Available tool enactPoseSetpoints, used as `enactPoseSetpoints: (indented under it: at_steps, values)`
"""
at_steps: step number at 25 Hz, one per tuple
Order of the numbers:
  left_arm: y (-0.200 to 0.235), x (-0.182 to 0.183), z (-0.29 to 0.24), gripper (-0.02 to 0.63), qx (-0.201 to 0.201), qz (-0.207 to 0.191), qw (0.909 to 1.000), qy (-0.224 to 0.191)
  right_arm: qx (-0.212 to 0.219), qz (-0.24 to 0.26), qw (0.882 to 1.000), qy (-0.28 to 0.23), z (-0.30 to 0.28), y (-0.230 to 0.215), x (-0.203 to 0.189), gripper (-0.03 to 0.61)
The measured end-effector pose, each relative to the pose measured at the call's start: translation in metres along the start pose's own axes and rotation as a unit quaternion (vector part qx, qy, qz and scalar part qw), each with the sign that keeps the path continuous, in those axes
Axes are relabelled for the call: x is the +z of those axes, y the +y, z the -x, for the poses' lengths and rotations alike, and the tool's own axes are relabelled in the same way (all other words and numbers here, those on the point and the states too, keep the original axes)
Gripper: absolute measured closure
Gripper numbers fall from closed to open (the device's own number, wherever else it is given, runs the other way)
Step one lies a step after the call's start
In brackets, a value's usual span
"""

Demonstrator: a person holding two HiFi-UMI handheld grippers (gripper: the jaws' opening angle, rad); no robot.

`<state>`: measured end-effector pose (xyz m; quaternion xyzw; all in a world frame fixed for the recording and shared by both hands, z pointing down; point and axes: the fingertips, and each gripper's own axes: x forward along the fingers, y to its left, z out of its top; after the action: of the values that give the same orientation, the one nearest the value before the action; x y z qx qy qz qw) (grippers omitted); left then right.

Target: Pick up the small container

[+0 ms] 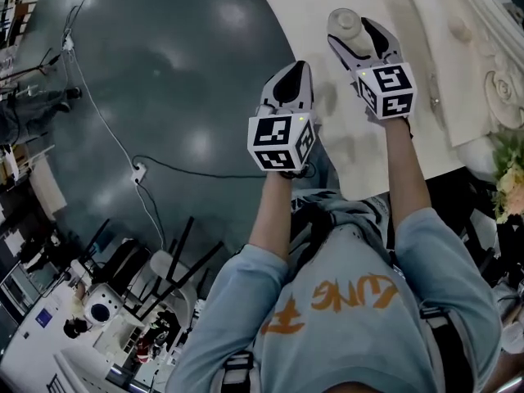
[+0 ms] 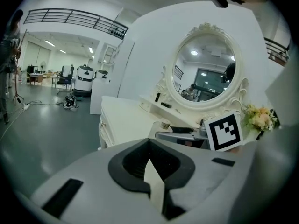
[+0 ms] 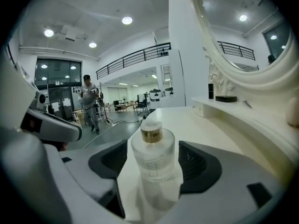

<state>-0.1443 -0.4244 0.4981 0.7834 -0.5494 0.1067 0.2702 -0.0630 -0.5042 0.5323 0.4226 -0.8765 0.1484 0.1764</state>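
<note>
The small container [image 1: 344,21] is a clear round jar with a gold neck and a pale cap, standing upright on the white vanity table [image 1: 393,137]. My right gripper [image 1: 358,38] is open around it. In the right gripper view the container [image 3: 153,155] stands between the two black pads [image 3: 198,164], with a gap on each side. My left gripper [image 1: 286,84] hovers at the table's left edge, apart from the container. Its jaws are shut with nothing in them, as the left gripper view [image 2: 152,169] also shows.
An oval mirror [image 2: 205,69] in an ornate white frame stands at the back of the vanity, with flowers [image 1: 509,178] at its right end. Small dark items [image 3: 225,98] lie on the vanity shelf. Left of the table is dark floor [image 1: 164,72] with cables. A person [image 3: 88,101] stands far off.
</note>
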Motion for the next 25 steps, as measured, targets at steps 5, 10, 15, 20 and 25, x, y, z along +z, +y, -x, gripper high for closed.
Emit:
enactPoseSetpoints:
  at_steps: [5,10,15,20,25]
  values:
    - [0.002,-0.001,0.006,0.592,0.002,0.002,1.0000,-0.003,-0.003,0.025,1.000,0.016,-0.017,-0.002,-0.003,0.252]
    - [0.008,0.005,0.017,0.592,0.011,0.003,0.9999,-0.009,-0.013,0.037,0.999,0.029,-0.028,-0.002,-0.006,0.253]
    - [0.008,0.009,0.027,0.592,0.020,0.006,0.9996,-0.018,-0.023,0.017,0.999,0.040,-0.026,-0.003,-0.006,0.252]
    - [0.003,0.009,0.037,0.592,0.027,0.012,0.9991,-0.030,-0.020,-0.013,0.999,0.028,-0.009,0.003,0.005,0.252]
    - [-0.016,0.006,0.047,0.592,0.030,0.016,0.9985,-0.044,-0.026,-0.039,0.999,-0.008,0.029,0.004,0.023,0.252]
